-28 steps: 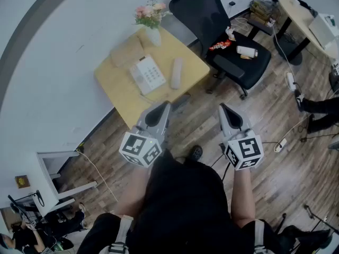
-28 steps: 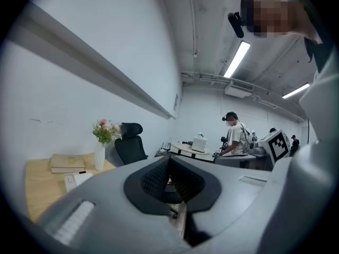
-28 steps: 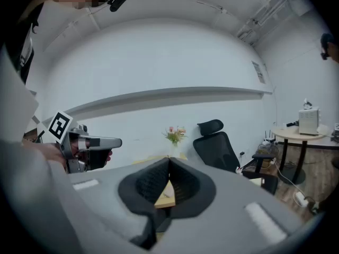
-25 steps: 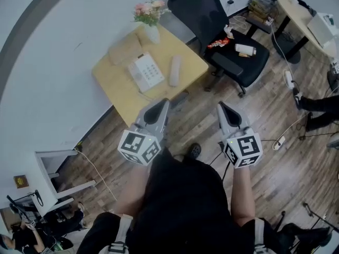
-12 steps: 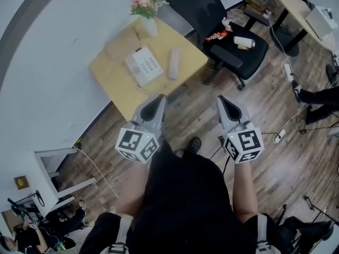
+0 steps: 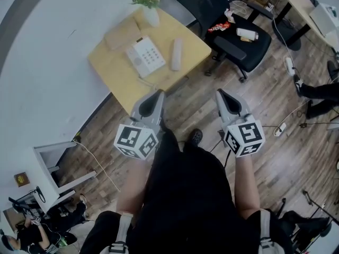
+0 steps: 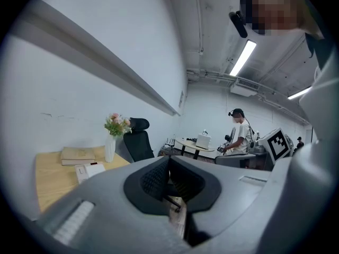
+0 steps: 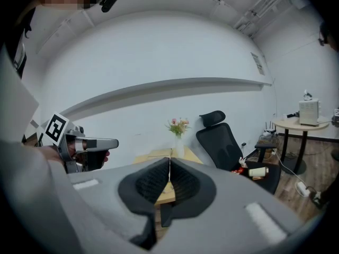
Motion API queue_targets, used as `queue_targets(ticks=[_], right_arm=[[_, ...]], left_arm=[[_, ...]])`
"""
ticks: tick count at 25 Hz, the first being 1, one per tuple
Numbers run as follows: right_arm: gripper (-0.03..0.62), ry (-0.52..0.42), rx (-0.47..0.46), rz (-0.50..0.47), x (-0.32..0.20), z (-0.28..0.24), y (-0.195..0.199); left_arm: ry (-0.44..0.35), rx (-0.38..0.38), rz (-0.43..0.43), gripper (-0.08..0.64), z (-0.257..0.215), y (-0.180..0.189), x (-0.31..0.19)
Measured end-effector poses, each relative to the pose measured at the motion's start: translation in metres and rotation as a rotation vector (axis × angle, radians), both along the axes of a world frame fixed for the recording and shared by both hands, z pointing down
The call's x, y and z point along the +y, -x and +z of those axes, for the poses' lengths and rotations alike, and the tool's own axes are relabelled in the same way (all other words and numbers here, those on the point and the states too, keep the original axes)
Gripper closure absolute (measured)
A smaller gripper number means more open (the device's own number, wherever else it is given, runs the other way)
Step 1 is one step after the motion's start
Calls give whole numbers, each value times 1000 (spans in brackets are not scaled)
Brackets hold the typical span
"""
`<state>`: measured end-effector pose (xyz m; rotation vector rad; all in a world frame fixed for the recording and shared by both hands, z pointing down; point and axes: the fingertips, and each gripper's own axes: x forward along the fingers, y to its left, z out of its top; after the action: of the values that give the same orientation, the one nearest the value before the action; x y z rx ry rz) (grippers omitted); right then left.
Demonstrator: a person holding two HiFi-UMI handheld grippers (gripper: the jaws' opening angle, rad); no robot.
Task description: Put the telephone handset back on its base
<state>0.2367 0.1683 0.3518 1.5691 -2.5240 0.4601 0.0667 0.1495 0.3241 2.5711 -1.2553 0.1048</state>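
While the left gripper (image 6: pixel 159 93) and right gripper (image 6: pixel 219 92) are held over the wood floor (image 6: pixel 275 168), fingers closed and empty, the handset (image 6: pixel 176 54) is seen flat on the table (image 6: pixel 106 70), just beside the base (image 6: pixel 144 57), not touching. Black chair (image 6: pixel 228 25) is parked alongside.

Closed empty tool (image 7: pixel 169 157); table (image 7: pixel 48 180) beyond

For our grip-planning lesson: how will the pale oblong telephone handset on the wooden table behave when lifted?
The pale oblong handset looks like moulded plastic: probably stiff and light. Its smooth, rounded shell may slip. Lying flat on the wooden table, it seems unlikely to roll.
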Motion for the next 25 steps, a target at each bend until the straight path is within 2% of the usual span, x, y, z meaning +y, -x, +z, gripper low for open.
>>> queue_targets(ticks=[11,19,25], right_arm=[[586,76,15,7,-22,17,23],[588,102,12,52,-55,16,44],[588,116,20,100,-82,16,65]], left_arm=[[29,11,19,549,13,19,-26],[33,-35,98,549,19,33,-61],[23,-34,139,549,17,50,-98]])
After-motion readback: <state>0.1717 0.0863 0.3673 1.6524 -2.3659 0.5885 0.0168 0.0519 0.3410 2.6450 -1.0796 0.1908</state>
